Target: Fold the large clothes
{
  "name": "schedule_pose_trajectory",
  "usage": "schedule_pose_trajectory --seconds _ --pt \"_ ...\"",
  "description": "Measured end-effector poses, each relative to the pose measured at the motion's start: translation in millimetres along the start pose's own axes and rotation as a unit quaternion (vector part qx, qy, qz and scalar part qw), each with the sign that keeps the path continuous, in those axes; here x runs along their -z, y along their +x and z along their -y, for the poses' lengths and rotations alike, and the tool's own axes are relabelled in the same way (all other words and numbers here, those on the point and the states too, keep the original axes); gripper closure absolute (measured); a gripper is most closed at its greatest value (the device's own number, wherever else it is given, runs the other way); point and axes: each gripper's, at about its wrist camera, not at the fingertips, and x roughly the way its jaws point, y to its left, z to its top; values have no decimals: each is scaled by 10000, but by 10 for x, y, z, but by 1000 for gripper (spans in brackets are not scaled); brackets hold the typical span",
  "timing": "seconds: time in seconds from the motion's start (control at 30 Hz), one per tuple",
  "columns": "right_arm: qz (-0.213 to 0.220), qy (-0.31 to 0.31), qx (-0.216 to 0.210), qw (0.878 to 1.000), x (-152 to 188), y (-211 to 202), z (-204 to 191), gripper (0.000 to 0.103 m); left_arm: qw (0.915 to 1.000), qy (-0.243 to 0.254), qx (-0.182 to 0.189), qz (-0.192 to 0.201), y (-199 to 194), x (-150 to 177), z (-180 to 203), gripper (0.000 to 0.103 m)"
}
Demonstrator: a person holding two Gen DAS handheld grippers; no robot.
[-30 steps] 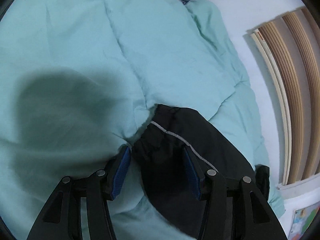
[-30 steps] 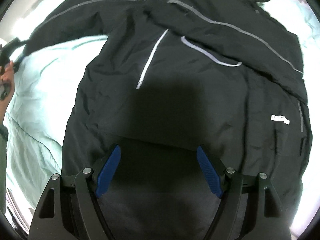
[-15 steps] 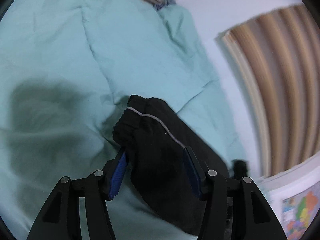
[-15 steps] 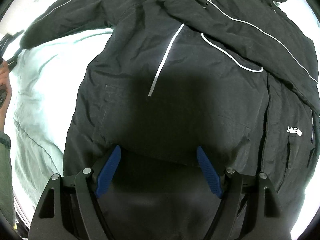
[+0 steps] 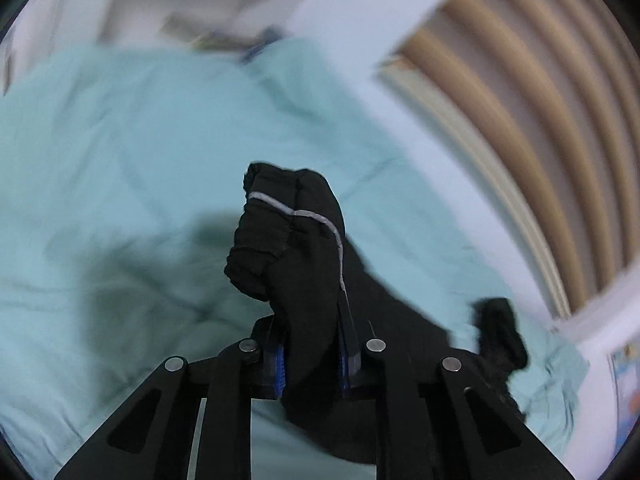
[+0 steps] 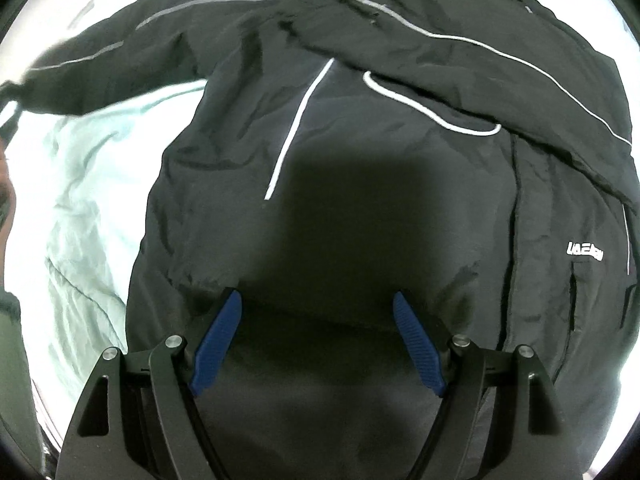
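a: jacket [image 6: 360, 200] — black with white piping, it's spread across the pale green duvet [image 6: 80, 208], filling your right view. where's its sleeve?

b: sleeve [image 5: 296, 240] sits in your left gripper [image 5: 312, 360]. your jaws have just been closing, and now the blue pads [image 5: 279, 364] pinch the bunched cuff end, which sticks up past the tips, off the duvet [image 5: 120, 160].

a: and your right gripper [image 6: 318, 340]?

b: its fingers [image 6: 218, 338] stand wide apart, pointing down at the jacket's lower body, nothing between them that they press. you can see the sleeve stretch away to the left edge of that view.

a: behind the bed?

b: a white wall [image 5: 340, 20] and brown striped panelling [image 5: 560, 140], blurred.
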Motion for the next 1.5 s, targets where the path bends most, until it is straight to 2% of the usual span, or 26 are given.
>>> schedule_pose_trajectory --seconds 0.17,0.27,0.4,0.53,0.57,0.63,0.7,0.83,0.93,1.07,1.13,1.2,1.33,1.5 --pt "332 116 -102 9993 -83 -204 270 23 9940 962 515 -95 -122 141 992 85" --pt "528 246 -122 9982 -138 -353 491 23 9839 1563 783 -363 28 380 1614 85" --pt "714 619 -123 9954 -141 -511 900 23 9617 2350 978 -1014 470 971 2396 85" --pt "718 1047 -64 9919 -118 -531 1352 23 9377 2750 1266 -1703 922 1641 2967 85" --pt "704 1162 -59 9907 -104 -528 1449 23 9342 2782 1319 -1801 975 1755 3030 85" --pt "683 1357 -57 9884 -64 -498 1607 23 9210 2973 1435 -2068 1146 2103 3284 85" --pt "663 1500 -15 9865 -16 -458 1747 23 9104 3132 1427 -2295 1271 2416 3370 85" --pt "622 1602 5 9851 -7 -430 1977 23 8931 3174 1116 -2986 1738 2928 3309 81" --pt "688 1499 -50 9863 -91 -468 2072 23 8950 2854 1269 -3185 1776 2970 3228 76" --pt "1041 1158 -225 9875 -287 -671 2071 23 8931 2228 1856 -3440 1573 2743 3112 44" --pt "1210 956 -334 9875 -425 -773 1994 23 8984 1959 2096 -3326 1351 2583 3030 34" --pt "1372 727 -463 9868 -538 -871 1935 23 9048 1844 2133 -3190 1175 2470 2953 31" --pt "1502 694 -979 9813 -749 -836 1832 23 9200 1772 1889 -2940 926 2302 2757 30" --pt "1492 924 -1269 9763 -1095 -534 1679 23 9380 2054 1134 -2553 725 2206 2556 31"
